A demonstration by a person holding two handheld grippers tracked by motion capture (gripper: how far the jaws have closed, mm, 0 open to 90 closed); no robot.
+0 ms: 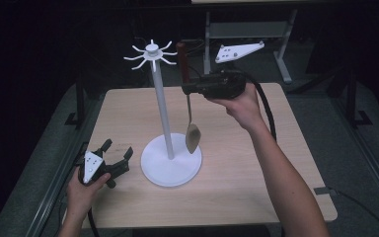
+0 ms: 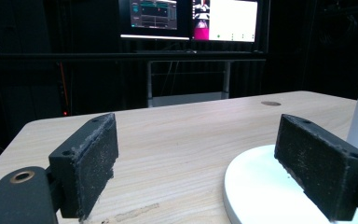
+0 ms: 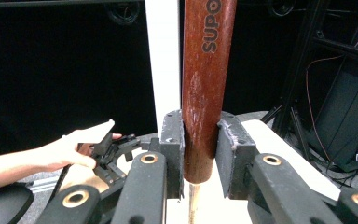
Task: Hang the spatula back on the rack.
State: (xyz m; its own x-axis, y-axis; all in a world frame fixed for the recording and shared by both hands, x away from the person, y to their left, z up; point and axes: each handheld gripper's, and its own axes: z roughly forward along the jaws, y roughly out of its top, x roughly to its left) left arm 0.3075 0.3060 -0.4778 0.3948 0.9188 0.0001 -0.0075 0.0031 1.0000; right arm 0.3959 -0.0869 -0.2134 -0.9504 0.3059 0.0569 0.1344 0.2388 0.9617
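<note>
The table (image 1: 237,182) is pale wood with a fine light-brown grain. The stand (image 1: 162,111) is plain white all over: round base, thin pole and the ring of hooks at the top. The spoon (image 1: 192,134) has a dull gold bowl and a thin metallic neck; its handle (image 3: 208,84) is glossy reddish-brown wood with dark printed letters and a few pale scuffs. The left gripper (image 1: 113,159) is black with a light grey plate. The right gripper (image 3: 200,154) is black too, with brass-coloured rivets. The monitors (image 2: 193,19) glow white, pink and teal against a black room.
</note>
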